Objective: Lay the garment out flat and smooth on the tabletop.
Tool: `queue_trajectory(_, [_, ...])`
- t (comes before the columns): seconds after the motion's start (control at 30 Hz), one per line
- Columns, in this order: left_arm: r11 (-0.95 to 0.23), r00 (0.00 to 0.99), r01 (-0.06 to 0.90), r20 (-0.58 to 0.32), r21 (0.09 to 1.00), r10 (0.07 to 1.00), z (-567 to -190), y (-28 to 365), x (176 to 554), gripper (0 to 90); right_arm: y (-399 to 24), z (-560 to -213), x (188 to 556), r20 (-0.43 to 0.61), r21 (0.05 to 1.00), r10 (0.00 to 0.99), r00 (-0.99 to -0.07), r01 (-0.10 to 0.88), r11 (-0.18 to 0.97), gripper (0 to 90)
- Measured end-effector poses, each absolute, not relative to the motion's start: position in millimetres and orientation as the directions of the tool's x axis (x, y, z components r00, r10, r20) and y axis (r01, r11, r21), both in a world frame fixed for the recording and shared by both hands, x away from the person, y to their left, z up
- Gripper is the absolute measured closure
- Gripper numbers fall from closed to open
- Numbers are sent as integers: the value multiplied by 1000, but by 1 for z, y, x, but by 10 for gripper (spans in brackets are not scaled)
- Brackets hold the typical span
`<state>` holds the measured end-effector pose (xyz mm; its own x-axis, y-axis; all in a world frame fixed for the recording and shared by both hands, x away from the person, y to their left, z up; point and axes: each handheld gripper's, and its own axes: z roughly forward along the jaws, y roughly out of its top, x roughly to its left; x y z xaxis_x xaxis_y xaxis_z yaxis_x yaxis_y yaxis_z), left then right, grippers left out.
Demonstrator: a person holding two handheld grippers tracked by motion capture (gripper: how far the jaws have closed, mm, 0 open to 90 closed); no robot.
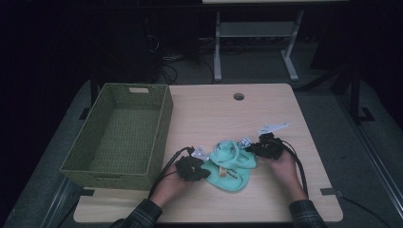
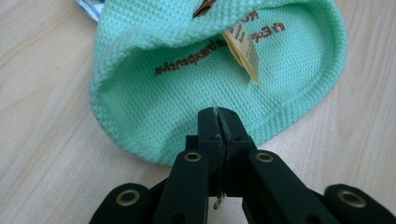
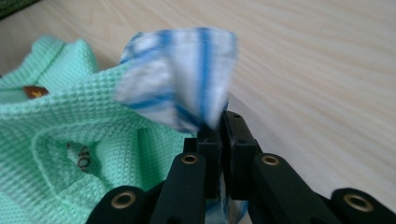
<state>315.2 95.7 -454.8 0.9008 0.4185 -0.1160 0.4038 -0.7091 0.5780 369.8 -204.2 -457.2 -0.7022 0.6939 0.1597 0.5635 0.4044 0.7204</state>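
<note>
Claws pinch hard: left claw (image 2: 218, 122) on mint garment (image 2: 187, 93) hem, right claw (image 3: 219, 128) on blue-striped cloth (image 3: 187, 74); lift evenly off worktop (image 1: 266, 114) near its front edge.

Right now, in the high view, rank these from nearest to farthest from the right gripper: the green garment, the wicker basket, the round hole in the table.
1. Green garment, touching the right gripper, at its left.
2. Round hole, at the table's far edge.
3. Wicker basket, at the table's left side.

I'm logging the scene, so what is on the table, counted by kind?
Baskets: 1, green basket
Slippers: 2, mint slipper and striped slipper
Grippers: 2, left gripper and right gripper
Total: 5
</note>
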Motion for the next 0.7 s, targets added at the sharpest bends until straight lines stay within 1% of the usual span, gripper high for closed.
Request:
queue_trajectory(0.27, [-710, 900, 404, -115, 577, 420, -455, 95, 315, 886, -217, -446, 370, 117, 738, 721, -683, 546, 397, 865])
queue_trajectory(0.5, [-708, 899, 405, -114, 578, 422, -455, 95, 315, 886, -235, -437, 375, 115, 742, 763, -636, 566, 360, 864])
queue_trajectory(0.7, [-708, 899, 405, -114, 578, 422, -455, 95, 315, 886, -244, -433, 382, 95, 739, 781, -618, 569, 361, 864])
